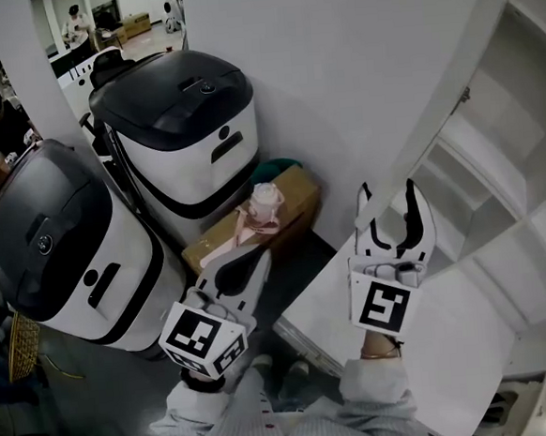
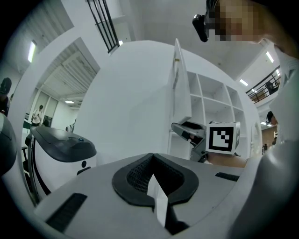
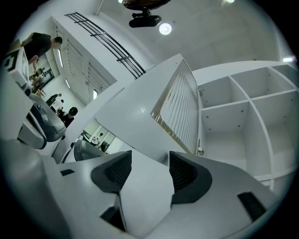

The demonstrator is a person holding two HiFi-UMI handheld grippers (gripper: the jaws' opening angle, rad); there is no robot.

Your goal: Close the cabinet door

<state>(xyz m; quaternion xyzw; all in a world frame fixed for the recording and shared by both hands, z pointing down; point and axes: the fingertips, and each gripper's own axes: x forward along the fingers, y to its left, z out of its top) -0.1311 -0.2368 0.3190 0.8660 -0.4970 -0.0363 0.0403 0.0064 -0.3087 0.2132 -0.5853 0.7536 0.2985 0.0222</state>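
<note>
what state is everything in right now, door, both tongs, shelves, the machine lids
cabinet door, open, standing out from the cabinet
right tongs, open, close to the door, not gripping it
left tongs, shut, nothing held
cabinet compartments, empty where visible
machine lids, both down
</note>
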